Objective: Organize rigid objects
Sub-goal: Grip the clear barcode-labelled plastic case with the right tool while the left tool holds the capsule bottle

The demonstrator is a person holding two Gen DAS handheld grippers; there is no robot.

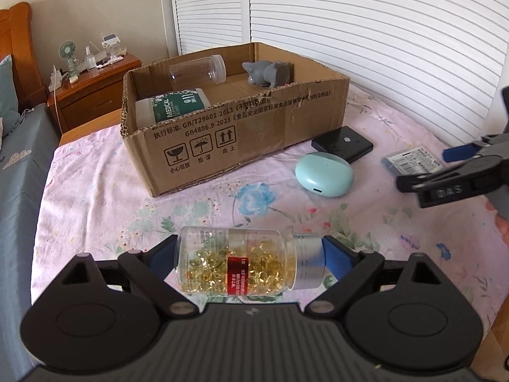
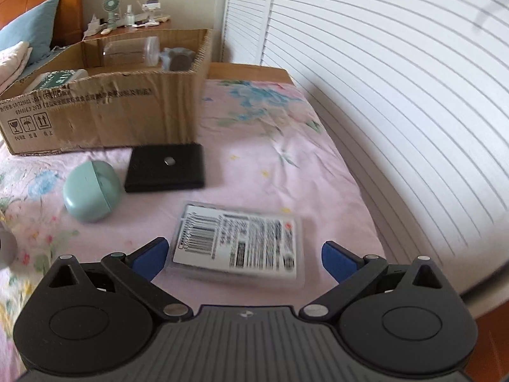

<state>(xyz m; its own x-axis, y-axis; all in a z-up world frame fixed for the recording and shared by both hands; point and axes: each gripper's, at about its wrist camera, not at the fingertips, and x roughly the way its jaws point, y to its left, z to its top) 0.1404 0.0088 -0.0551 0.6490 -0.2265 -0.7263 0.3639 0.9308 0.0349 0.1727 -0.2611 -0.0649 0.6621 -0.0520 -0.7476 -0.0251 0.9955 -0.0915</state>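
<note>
A clear bottle of yellow capsules [image 1: 235, 264] with a silver cap lies sideways between my left gripper's [image 1: 248, 254] blue pads, base against one pad and cap against the other, so the gripper is shut on it. My right gripper [image 2: 243, 254] is open and hovers over a flat clear case with a printed label [image 2: 238, 242], with a gap on each side. In the left wrist view the right gripper [image 1: 423, 172] sits over the same case [image 1: 410, 160]. The open cardboard box [image 1: 222, 105] holds a clear jar [image 1: 197, 70], a grey animal figure [image 1: 267, 74] and a green-labelled container [image 1: 178, 105].
A mint earbud case [image 1: 324, 175] and a flat black box [image 1: 342, 145] lie on the pink floral bedsheet [image 1: 95, 197] beside the cardboard box. White louvred doors [image 2: 397, 95] run along the bed's right edge. A cluttered wooden nightstand [image 1: 95, 76] stands behind, and blue bedding lies to the left.
</note>
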